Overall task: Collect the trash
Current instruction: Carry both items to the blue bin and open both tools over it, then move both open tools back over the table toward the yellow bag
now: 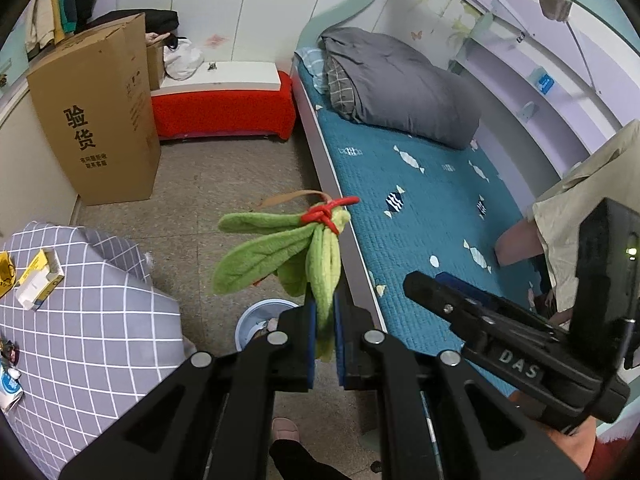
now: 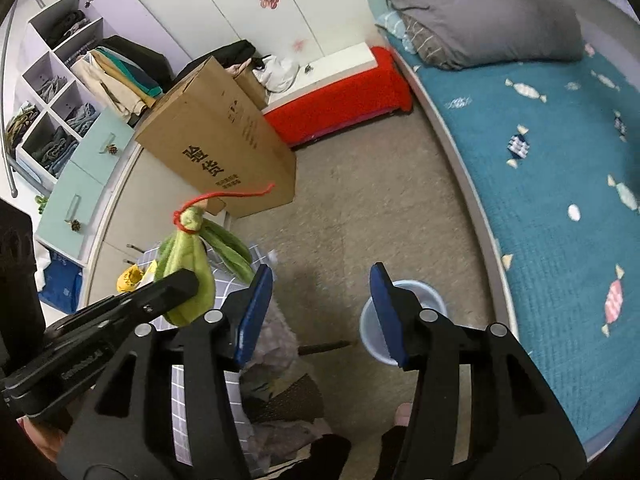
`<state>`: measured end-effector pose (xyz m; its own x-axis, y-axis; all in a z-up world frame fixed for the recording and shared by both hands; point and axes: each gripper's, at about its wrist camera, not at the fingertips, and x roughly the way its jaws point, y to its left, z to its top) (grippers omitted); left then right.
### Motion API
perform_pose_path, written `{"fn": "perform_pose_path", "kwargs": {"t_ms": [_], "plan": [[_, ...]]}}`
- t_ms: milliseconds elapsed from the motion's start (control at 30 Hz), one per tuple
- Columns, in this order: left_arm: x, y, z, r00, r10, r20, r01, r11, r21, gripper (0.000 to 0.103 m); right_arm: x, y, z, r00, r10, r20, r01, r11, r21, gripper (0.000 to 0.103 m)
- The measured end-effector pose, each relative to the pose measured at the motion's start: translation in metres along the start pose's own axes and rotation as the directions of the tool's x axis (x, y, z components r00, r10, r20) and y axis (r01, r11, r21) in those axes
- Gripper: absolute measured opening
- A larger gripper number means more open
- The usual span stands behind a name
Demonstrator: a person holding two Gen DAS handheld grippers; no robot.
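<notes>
A: Where's the green plush leaf bundle tied with red string [image 1: 304, 248] held?

B: Clamped in the left claw [image 1: 325, 344], lifted above the round pale-blue plastic bin [image 2: 400, 320] on the floor. The right claw [image 2: 320, 312] is spread wide, nothing gripped.

A tall cardboard box [image 1: 96, 112] printed with Chinese characters stands on the speckled floor [image 1: 224, 176] beside a red-covered bench [image 1: 224, 108]. A folded grey quilt [image 1: 400, 84] rests on the teal candy-print bedsheet [image 1: 424, 216]. Butterfly stickers [image 2: 269, 1] dot the wardrobe doors.
</notes>
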<state>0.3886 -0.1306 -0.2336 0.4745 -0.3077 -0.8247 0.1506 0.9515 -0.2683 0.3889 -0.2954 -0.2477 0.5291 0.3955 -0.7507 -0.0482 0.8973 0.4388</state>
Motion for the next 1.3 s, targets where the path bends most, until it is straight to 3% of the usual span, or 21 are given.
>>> {"fn": "perform_pose_path", "kwargs": {"t_ms": [633, 700, 767, 967, 1300], "plan": [[0.025, -0.032, 0.013, 0.998, -0.05, -0.038, 0.052, 0.997, 0.056, 0.011, -0.037, -0.018, 0.008, 0.99, -0.07, 0.124, 0.067, 0.997, 0.027, 0.06], [0.026, -0.032, 0.014, 0.998, -0.047, -0.044, 0.049, 0.997, 0.052, 0.024, -0.039, -0.02, 0.009, 0.989, -0.071, 0.133, 0.067, 0.997, 0.031, 0.06], [0.027, -0.033, 0.014, 0.999, -0.032, -0.044, 0.035, 0.998, 0.056, 0.044, -0.041, -0.022, 0.009, 0.988, -0.073, 0.136, 0.069, 0.997, 0.037, 0.06], [0.019, -0.032, 0.012, 1.0, -0.006, -0.018, 0.007, 0.999, 0.052, 0.054, -0.04, -0.02, 0.01, 0.989, -0.07, 0.129, 0.065, 0.997, 0.041, 0.06], [-0.013, -0.009, 0.001, 0.997, 0.063, 0.038, -0.064, 0.998, 0.016, 0.055, -0.037, 0.015, -0.001, 0.993, -0.026, 0.112, 0.029, 0.999, -0.022, 0.061]]}}
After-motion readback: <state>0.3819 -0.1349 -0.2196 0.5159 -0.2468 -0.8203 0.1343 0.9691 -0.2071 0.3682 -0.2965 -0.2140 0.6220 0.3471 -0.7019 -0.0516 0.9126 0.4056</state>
